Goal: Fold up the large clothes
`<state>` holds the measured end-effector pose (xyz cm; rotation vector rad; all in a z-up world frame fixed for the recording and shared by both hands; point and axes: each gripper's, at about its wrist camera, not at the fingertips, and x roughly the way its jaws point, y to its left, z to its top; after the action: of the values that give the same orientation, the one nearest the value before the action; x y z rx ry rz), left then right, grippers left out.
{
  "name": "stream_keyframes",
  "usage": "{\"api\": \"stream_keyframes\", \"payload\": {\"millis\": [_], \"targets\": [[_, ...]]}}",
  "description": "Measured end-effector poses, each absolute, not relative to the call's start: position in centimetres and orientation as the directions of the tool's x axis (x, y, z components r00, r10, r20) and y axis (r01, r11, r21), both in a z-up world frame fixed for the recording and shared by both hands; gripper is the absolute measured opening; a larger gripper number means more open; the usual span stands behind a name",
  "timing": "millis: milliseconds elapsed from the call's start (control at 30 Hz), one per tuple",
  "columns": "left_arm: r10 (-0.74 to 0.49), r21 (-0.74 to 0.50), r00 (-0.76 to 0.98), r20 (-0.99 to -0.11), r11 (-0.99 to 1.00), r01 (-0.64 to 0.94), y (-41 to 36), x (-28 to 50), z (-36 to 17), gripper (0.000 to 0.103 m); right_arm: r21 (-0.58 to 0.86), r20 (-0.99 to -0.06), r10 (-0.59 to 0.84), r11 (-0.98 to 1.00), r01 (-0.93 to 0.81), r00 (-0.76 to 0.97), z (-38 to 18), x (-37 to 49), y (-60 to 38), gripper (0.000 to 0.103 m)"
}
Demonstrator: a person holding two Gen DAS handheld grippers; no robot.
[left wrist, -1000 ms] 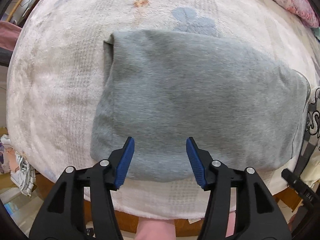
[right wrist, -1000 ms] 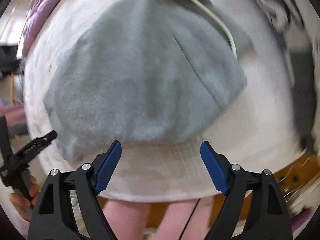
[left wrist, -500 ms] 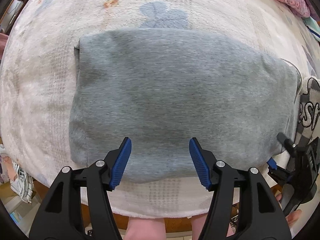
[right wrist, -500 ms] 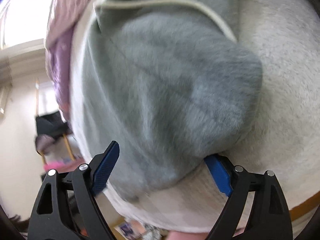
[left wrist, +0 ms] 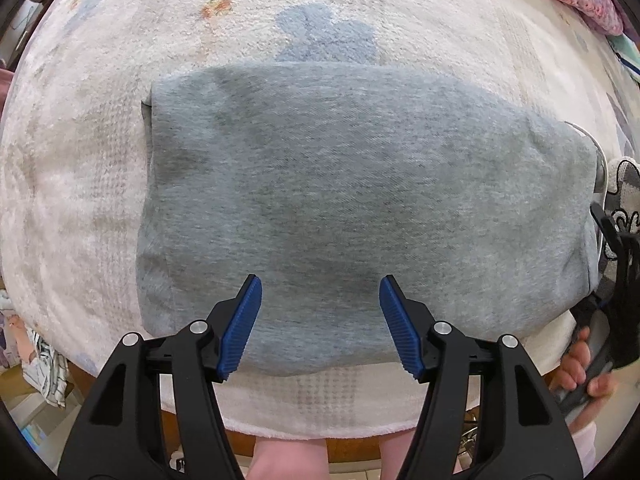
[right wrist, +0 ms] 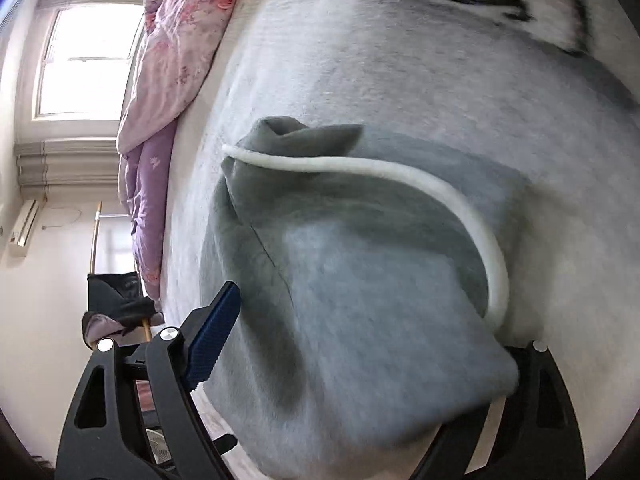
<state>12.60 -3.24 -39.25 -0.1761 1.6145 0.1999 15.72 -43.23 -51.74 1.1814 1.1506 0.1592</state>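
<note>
Left wrist view looks straight down on a grey sweatshirt (left wrist: 352, 208) lying folded into a broad block on a pale fleece blanket (left wrist: 80, 160) that covers the bed. The left gripper (left wrist: 320, 324) hangs over the near edge of the block with its jaws well apart and nothing between the blue pads; the cloth below them lies flat and undisturbed. It seems poised there so it can pinch that near hem for the next fold. At the right edge of this view a hand (left wrist: 584, 368) grips the handle of the other tool, whose black frame meets the sweatshirt's right end.

From the right wrist view, the right gripper (right wrist: 360, 360) comes in low and tilted at that end. Its jaws stand wide, one blue pad (right wrist: 212, 336) beside the bulging cloth and the other hidden under the fold, so the thick end sits between them. Whether the pads press on it yet I cannot tell. A white drawstring (right wrist: 440, 196) curves over the sweatshirt here. A pink flowered quilt (right wrist: 180, 40) is heaped along the far side of the bed by the window (right wrist: 88, 56).
</note>
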Motion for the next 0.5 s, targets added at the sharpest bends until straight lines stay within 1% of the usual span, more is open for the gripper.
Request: {"api": "stream_keyframes", "payload": {"millis": [100, 133, 200, 233, 300, 367, 467, 500], "targets": [[-0.003, 0.011, -0.058, -0.998, 0.972, -0.236, -3.3, 13.0, -39.4, 0.063, 0.793, -0.607, 0.622, 0.429, 0.432, 0.495, -51.5, 16.4, -44.1, 0.081], [-0.003, 0.011, -0.057, -0.998, 0.972, -0.235, -3.4, 12.8, -39.7, 0.065, 0.797, -0.601, 0.613, 0.413, 0.441, 0.513, -51.3, 16.3, -44.3, 0.081], [0.004, 0.017, -0.058, -0.998, 0.972, -0.234, -3.4, 12.4, -40.1, 0.068, 0.811, -0.585, 0.556, 0.403, 0.423, 0.591, -50.2, 16.1, -45.6, 0.08], [0.007, 0.021, -0.062, -0.998, 0.972, -0.236, -3.3, 12.3, -40.2, 0.068, 0.806, -0.591, 0.53, 0.43, 0.407, 0.608, -49.7, 16.5, -46.2, 0.08], [0.0, 0.017, -0.067, -0.998, 0.969, -0.245, -3.1, 12.5, -40.4, 0.068, 0.77, -0.635, 0.523, 0.481, 0.418, 0.568, -49.9, 18.1, -46.5, 0.081], [-0.003, 0.014, -0.066, -0.998, 0.967, -0.254, -2.9, 12.7, -40.6, 0.068, 0.772, -0.633, 0.616, 0.453, 0.447, 0.469, -51.8, 19.7, -45.7, 0.082], [0.0, 0.016, -0.06, -0.998, 0.965, -0.262, -2.3, 12.7, -40.5, 0.068, 0.754, -0.654, 0.645, 0.51, 0.415, 0.396, -51.5, 20.4, -45.0, 0.081], [-0.003, 0.012, -0.058, -0.998, 0.965, -0.263, -1.7, 13.0, -40.7, 0.068, 0.751, -0.658, 0.643, 0.516, 0.413, 0.393, -51.2, 20.2, -45.0, 0.079]]}}
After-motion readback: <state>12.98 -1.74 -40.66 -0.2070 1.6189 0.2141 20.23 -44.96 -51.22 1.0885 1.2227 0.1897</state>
